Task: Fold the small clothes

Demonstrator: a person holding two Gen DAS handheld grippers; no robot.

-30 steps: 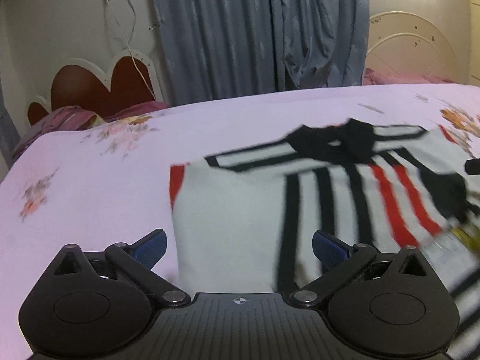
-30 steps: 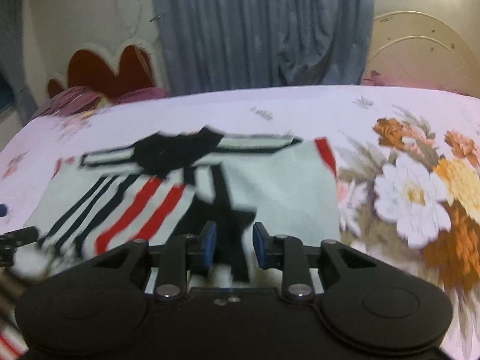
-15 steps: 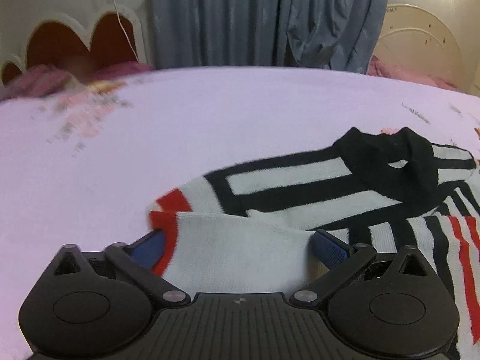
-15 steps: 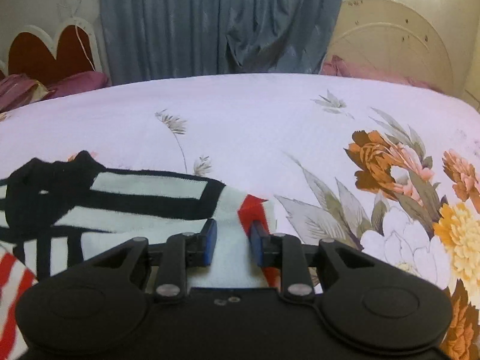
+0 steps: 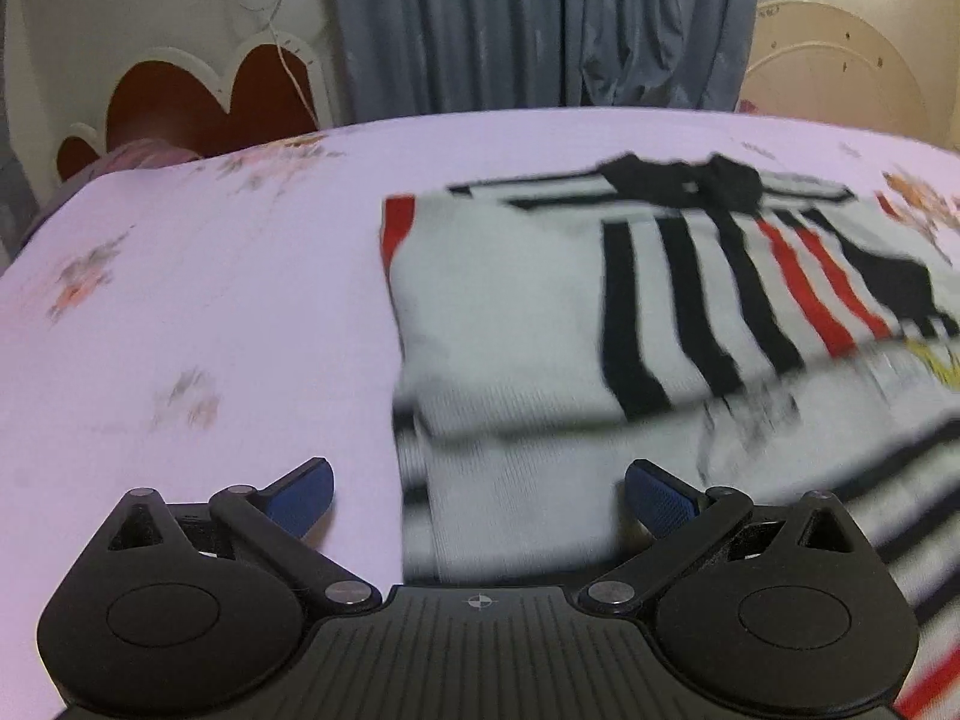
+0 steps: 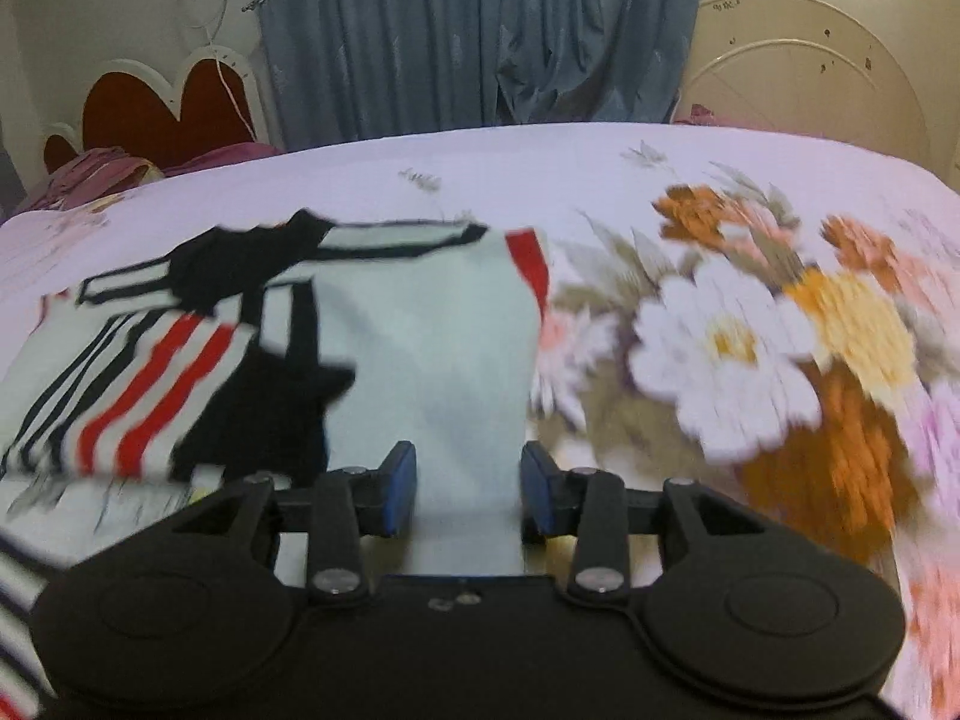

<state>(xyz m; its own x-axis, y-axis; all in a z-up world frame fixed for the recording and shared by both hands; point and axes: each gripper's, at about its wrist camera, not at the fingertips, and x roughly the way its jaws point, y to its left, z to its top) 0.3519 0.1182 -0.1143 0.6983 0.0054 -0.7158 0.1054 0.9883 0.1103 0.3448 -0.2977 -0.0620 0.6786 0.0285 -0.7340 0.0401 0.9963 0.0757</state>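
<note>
the striped sweater (image 5: 540, 312) lies on the bed (image 5: 198, 276), the left gripper (image 5: 478, 495) wide, the right gripper (image 6: 468, 489) opening over its sleeve.

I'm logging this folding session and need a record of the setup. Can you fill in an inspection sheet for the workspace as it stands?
Surface: bed sheet, lilac with flower print, bold flowers on its right part.
Job's things: striped sweater, white with black and red stripes, lying partly folded on the sheet.
Clutter: nothing seen.
Grippers: left gripper open wide over the sweater's edge; right gripper opening, white fabric between its jaws, pads not pressing.
Cables: thin cord hanging on the wall.
Surroundings: blue curtains, heart-shaped headboard, pale arched headboard.
</note>
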